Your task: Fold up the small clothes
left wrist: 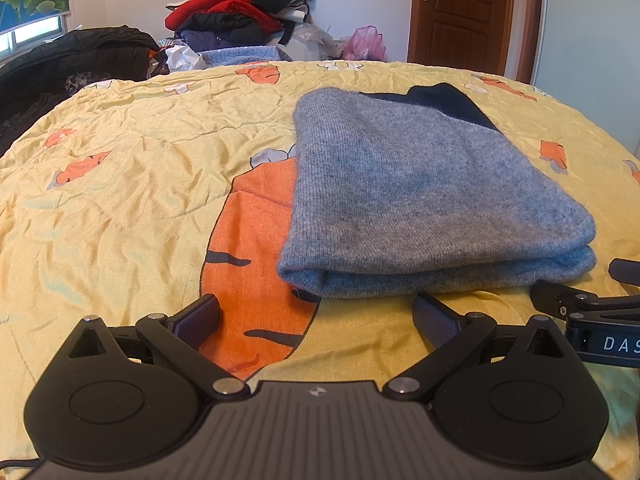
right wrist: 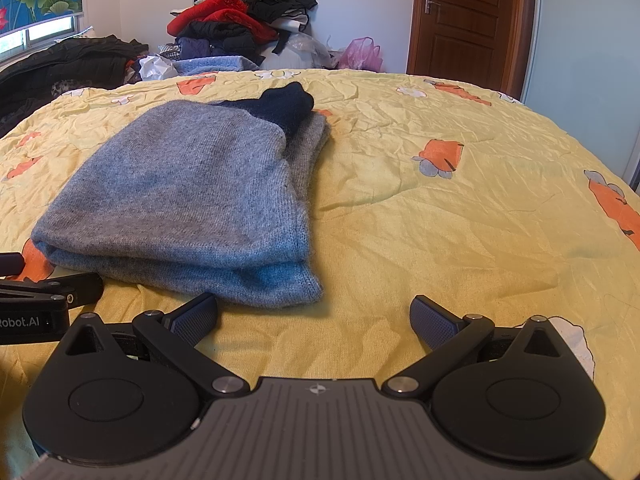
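Sweater (left wrist: 432, 192) folded on quilt (left wrist: 120, 168), just ahead of left gripper (left wrist: 316, 316) and ahead-left of right gripper (right wrist: 314, 318). Both spread wide, empty. Best to square loose dark cuff (right wrist: 286, 106) gently, avoiding dragging layers.

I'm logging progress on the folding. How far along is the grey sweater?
Done: the grey sweater lies folded in layers on the yellow bedspread. In hand: nothing; the left gripper and right gripper are open, clear of it. Left: perhaps the clothes pile behind.
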Demonstrator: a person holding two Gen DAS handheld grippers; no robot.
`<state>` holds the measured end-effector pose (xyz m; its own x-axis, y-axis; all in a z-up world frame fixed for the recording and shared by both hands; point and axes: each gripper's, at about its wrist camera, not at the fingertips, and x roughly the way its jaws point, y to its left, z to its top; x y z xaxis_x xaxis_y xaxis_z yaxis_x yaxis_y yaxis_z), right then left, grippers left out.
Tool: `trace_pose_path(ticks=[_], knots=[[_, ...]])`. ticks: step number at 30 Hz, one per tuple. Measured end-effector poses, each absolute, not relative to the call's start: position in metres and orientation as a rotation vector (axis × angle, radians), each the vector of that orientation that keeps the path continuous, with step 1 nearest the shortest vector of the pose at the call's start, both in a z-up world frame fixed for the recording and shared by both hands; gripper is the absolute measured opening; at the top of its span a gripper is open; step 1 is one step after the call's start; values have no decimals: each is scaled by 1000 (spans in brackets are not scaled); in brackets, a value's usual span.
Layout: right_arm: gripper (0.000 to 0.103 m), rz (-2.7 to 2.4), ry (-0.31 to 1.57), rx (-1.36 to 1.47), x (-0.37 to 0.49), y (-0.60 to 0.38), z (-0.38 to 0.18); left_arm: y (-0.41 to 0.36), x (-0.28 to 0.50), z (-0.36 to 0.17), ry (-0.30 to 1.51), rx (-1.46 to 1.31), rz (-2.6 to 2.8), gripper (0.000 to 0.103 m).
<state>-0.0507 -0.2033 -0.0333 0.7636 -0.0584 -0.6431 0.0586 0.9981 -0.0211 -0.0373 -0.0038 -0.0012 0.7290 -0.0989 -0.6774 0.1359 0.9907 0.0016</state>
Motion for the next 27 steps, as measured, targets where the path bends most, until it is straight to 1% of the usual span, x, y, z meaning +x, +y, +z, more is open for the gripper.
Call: trace_pose_path(ticks=[27], knots=[[103, -64, 699, 1, -51, -203, -33, -3, -38, -1, 743, 50, -119, 103]])
